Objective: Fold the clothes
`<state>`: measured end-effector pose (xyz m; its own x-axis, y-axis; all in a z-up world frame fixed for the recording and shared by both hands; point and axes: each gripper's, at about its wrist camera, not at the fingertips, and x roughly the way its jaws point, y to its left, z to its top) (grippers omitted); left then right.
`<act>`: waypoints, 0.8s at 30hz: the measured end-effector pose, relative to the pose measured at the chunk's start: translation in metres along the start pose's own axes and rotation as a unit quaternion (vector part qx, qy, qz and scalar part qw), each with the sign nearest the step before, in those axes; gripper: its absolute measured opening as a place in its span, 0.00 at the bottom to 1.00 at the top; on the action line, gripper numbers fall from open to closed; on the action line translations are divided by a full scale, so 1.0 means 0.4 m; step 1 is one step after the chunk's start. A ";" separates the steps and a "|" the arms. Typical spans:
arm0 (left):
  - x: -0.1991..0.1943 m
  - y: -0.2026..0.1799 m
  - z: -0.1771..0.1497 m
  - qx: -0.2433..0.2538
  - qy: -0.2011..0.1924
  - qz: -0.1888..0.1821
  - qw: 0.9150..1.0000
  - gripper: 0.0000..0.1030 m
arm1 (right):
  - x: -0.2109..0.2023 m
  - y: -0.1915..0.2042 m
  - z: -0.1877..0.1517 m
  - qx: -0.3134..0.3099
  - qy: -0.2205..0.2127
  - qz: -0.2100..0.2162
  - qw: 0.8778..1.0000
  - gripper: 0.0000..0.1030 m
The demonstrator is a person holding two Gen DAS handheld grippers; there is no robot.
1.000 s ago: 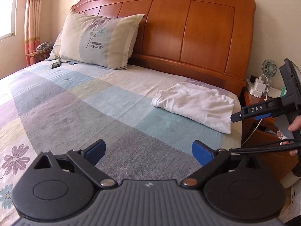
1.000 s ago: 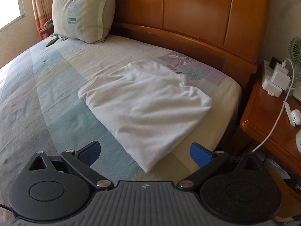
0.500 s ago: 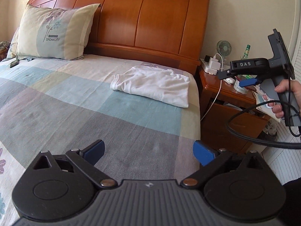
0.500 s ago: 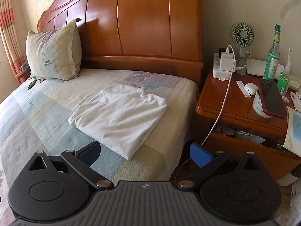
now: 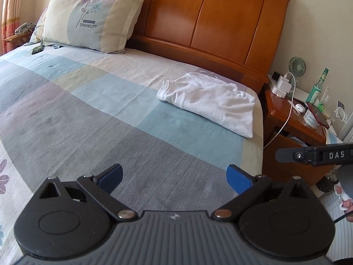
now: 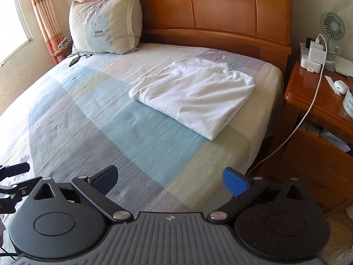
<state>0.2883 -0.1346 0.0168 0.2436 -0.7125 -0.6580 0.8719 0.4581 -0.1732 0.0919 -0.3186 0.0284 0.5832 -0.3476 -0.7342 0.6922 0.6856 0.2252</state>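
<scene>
A folded white garment (image 5: 209, 103) (image 6: 194, 95) lies flat on the bed near its right edge, close to the headboard. My left gripper (image 5: 174, 177) hangs open over the patchwork bedspread, well short of the garment, with nothing between its blue pads. My right gripper (image 6: 171, 180) is open too, empty, above the bed's near right part with the garment ahead of it. In the left wrist view the right tool's black body marked DAS (image 5: 317, 155) shows at the right edge, a hand (image 5: 345, 196) below it.
The patchwork bedspread (image 5: 88, 114) (image 6: 92, 119) covers the bed. A pillow (image 5: 92, 19) (image 6: 106, 28) leans on the wooden headboard (image 5: 216, 19). Right of the bed a wooden nightstand (image 6: 320, 101) carries a charger, small fan (image 6: 333, 28), bottle (image 5: 318, 86) and a white cable hanging down.
Both views have swung back left towards the bed after turning to the nightstand. The right tool has dropped lower in the left view. The garment lies as before and both grippers stay open.
</scene>
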 end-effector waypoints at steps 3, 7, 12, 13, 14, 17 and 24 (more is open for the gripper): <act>0.009 -0.036 0.007 0.029 -0.010 0.050 0.998 0.97 | -0.006 0.016 -0.022 0.004 0.014 -0.002 1.000 1.00; 0.016 -0.067 0.021 0.043 -0.018 0.056 0.997 0.97 | -0.029 0.014 -0.038 0.010 0.009 -0.014 1.000 1.00; 0.034 -0.095 0.033 0.035 0.005 0.024 0.999 0.98 | -0.057 -0.005 -0.038 0.021 -0.002 -0.020 1.000 1.00; 0.037 -0.101 0.034 0.035 0.010 0.021 0.999 0.98 | -0.059 -0.007 -0.038 0.023 -0.003 -0.021 1.000 1.00; 0.040 -0.107 0.035 0.035 0.016 0.019 0.999 0.98 | -0.060 -0.010 -0.037 0.024 -0.004 -0.020 0.999 1.00; 0.042 -0.122 0.037 0.038 0.018 0.018 0.999 0.98 | -0.062 -0.015 -0.035 0.026 -0.007 -0.019 0.999 1.00; 0.050 -0.139 0.041 0.034 0.021 0.024 0.999 0.98 | -0.064 -0.023 -0.029 0.026 -0.011 -0.016 0.999 1.00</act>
<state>0.2517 -0.1828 0.0253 0.2697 -0.6668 -0.6947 0.8867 0.4533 -0.0909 0.0656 -0.3088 0.0377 0.5685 -0.3833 -0.7280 0.7318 0.6399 0.2346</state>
